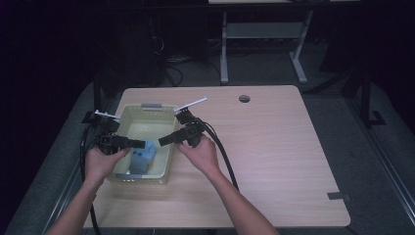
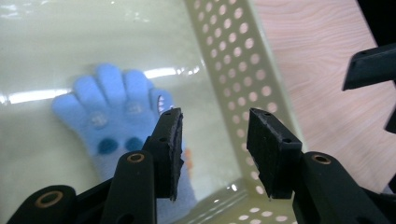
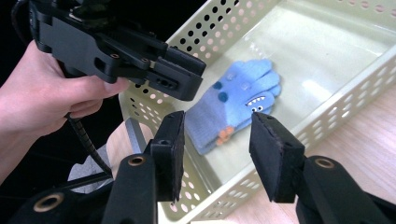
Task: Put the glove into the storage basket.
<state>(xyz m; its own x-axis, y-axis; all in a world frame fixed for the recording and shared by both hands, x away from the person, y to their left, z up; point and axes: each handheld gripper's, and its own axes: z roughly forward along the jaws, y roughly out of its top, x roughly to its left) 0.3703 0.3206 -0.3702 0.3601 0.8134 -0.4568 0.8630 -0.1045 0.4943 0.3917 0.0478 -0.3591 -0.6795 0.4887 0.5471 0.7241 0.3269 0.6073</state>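
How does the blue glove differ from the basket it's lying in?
The blue glove is soft, blue and printed with a toothy monster face and dots; the basket is stiff, pale yellow-green and plain. The glove lies flat and fills a small part of the floor; the basket stands around it, its walls punched with round holes. Both rest untouched, with neither claw gripping them.

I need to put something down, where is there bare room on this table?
Free: the table right of the basket, out to the cable hole. Also the basket's far half. Crowded: its near end, with the blue glove under both grippers.
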